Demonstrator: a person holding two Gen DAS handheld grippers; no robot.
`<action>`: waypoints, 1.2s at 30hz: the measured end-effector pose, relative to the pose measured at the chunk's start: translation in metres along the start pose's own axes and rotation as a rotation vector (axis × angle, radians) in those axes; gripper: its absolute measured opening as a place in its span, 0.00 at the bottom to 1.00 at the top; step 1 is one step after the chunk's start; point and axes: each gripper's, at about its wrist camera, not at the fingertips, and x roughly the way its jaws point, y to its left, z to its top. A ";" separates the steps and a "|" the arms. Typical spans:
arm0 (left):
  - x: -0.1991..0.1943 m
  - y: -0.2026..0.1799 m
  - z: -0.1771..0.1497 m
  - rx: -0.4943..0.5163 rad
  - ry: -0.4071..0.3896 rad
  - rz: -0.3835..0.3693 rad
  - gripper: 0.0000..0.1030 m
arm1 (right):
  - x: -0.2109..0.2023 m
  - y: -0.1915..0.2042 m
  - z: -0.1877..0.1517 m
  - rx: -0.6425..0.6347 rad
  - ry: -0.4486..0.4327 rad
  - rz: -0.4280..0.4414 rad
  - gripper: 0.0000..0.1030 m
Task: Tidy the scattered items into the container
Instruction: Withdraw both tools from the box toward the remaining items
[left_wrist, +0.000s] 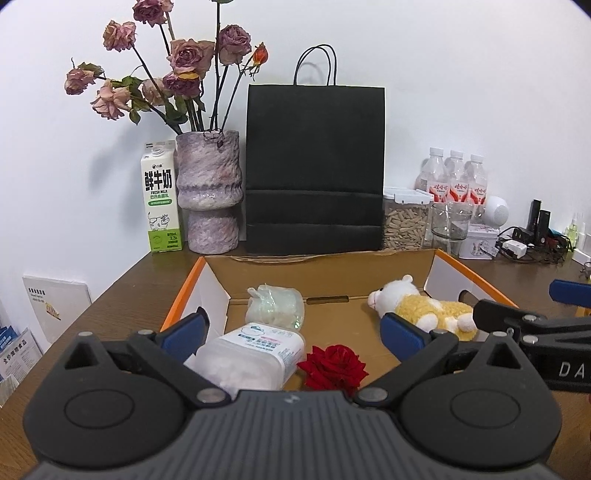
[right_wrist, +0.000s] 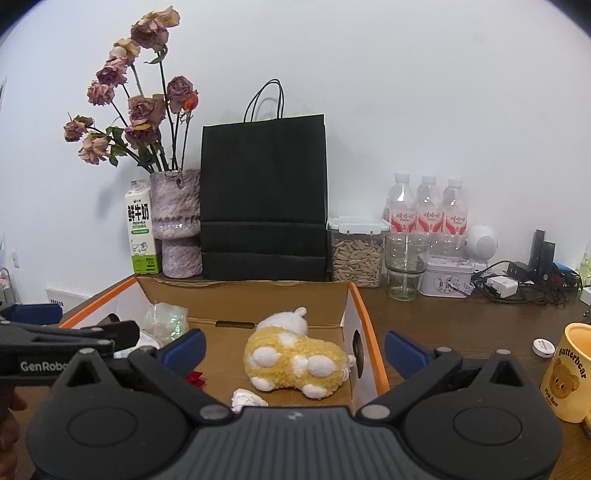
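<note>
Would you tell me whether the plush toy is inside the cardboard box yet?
Inside: the plush toy lies on its side on the cardboard box floor, between its walls.

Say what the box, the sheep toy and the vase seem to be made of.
Box: corrugated cardboard, matte brown inside, by its folded flaps; glossier white and orange outside.
Sheep toy: plush fabric, curly yellow and white pile.
Vase: probably glazed ceramic or stone, mottled purple with slight sheen; I cannot tell which.
</note>
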 end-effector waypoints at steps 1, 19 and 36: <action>-0.001 0.001 -0.001 0.000 0.000 0.002 1.00 | -0.001 0.000 0.000 -0.002 -0.001 0.000 1.00; -0.044 0.029 -0.013 0.043 0.012 0.030 1.00 | -0.044 0.016 -0.006 -0.065 -0.006 0.019 1.00; -0.079 0.070 -0.052 0.030 0.097 0.064 1.00 | -0.083 0.034 -0.050 -0.145 0.125 0.064 1.00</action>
